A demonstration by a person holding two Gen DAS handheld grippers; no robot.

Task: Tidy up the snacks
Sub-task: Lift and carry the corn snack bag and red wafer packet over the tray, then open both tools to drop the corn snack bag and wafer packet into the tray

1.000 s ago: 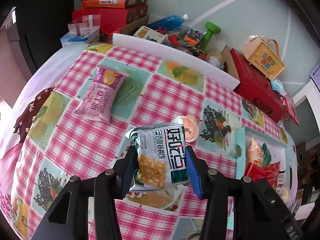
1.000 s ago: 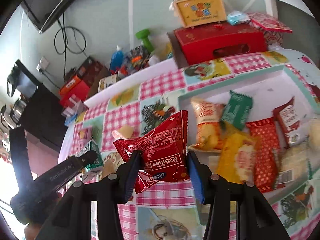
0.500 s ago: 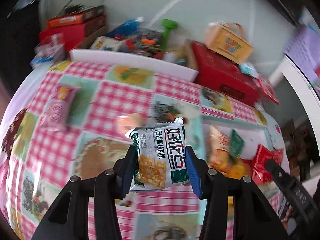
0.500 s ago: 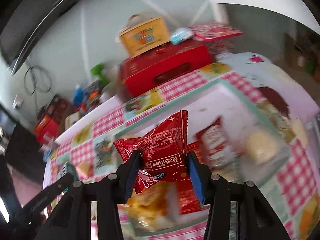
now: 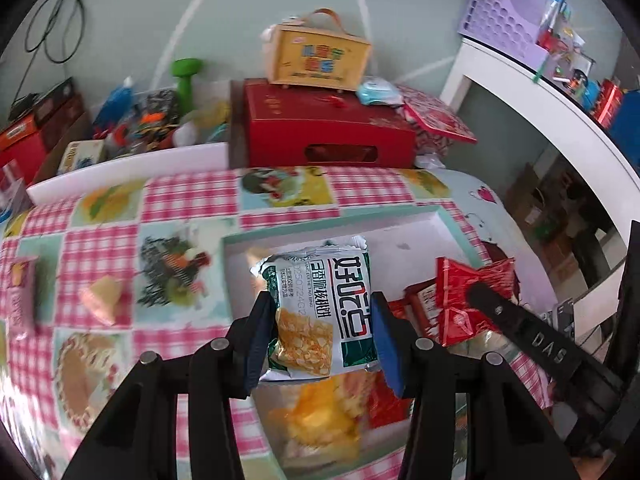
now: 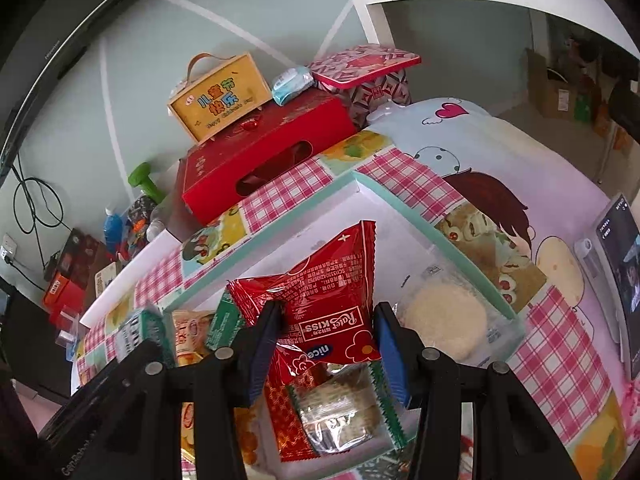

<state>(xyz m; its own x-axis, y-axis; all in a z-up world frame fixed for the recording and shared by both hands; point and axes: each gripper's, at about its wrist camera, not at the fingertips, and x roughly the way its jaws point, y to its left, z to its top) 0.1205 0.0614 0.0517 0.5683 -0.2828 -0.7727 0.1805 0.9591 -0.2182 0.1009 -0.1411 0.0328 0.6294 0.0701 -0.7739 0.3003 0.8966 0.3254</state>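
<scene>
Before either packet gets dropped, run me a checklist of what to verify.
1. Left tongs shut on the green-and-white packet: ok.
2. Right tongs shut on the red packet: ok.
3. Both packets over the tray: ok.
4. Bare tray floor at the far end: ok.
5. Tongs apart from each other: ok.
6. Stray pink packet and orange snack left on the cloth: not ok.

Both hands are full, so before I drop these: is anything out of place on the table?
Yes. Two snacks lie outside the tray, at the table's left: a small orange packet and a pink packet, both blurred. The left gripper and right gripper each hold a packet over the tray.
</scene>
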